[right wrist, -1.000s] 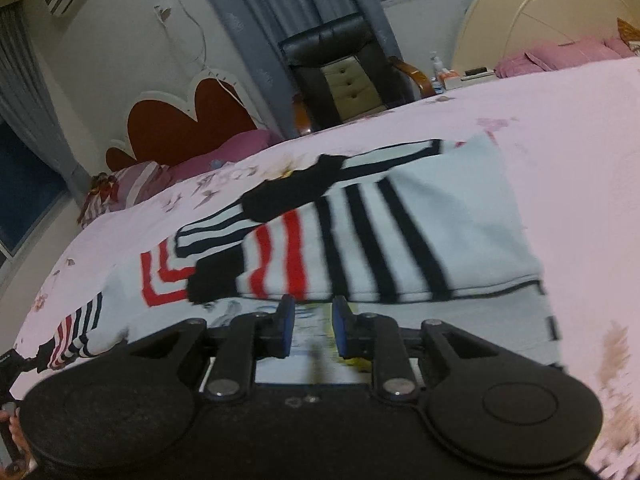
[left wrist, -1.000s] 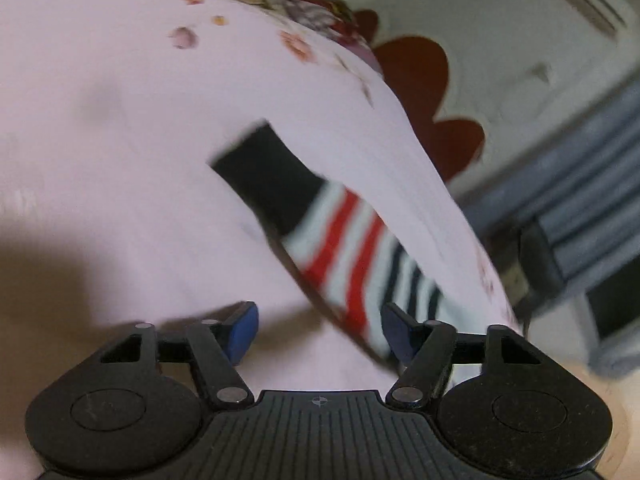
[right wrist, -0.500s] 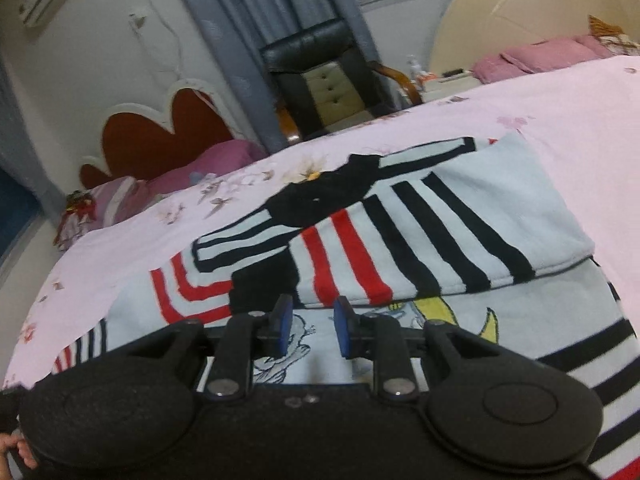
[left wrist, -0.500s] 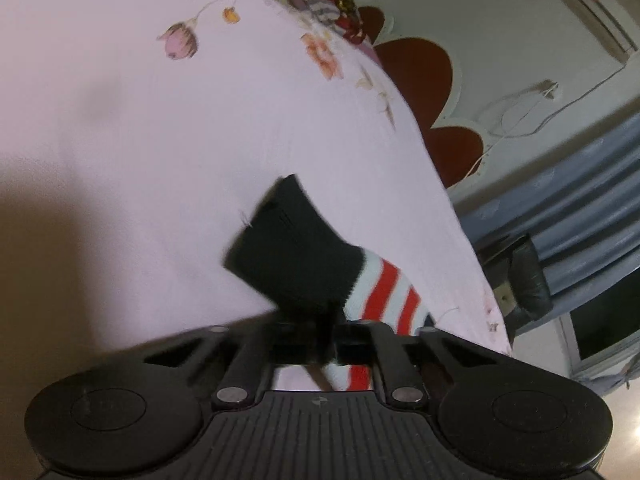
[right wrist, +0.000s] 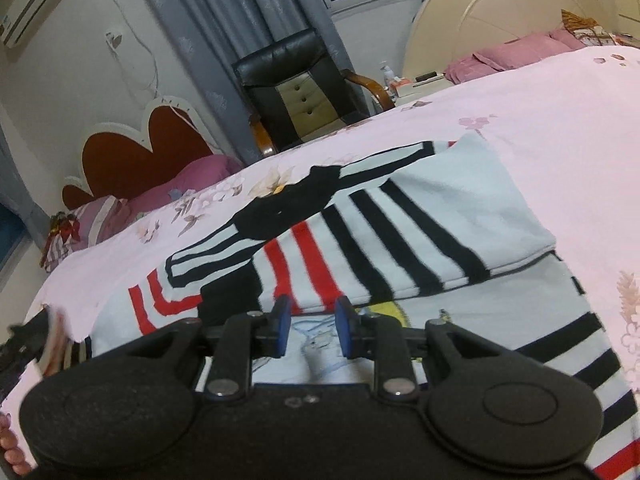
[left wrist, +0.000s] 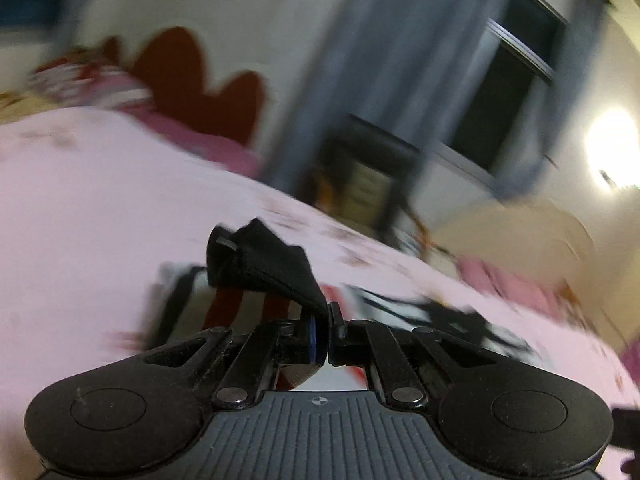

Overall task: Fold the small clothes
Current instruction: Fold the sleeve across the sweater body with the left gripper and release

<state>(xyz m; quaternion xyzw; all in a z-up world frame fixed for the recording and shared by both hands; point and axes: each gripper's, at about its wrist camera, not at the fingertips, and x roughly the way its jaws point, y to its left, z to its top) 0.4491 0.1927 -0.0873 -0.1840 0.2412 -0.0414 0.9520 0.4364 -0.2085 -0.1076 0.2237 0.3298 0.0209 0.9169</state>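
Left gripper (left wrist: pixel 322 320) pinching black knit sleeve cuff (left wrist: pixel 264 268), lifted off pink floral bedsheet (left wrist: pixel 80 200). Right gripper (right wrist: pixel 310 326) spread, hovering just before white striped sweater (right wrist: pixel 400 236), sleeve folded across.

surface: bed (right wrist: pixel 560 112), pink floral sheet | on it: my striped sweater (right wrist: pixel 420 232), spread flat, one sleeve folded over its body | far edge: pink pillows (right wrist: pixel 516 50)
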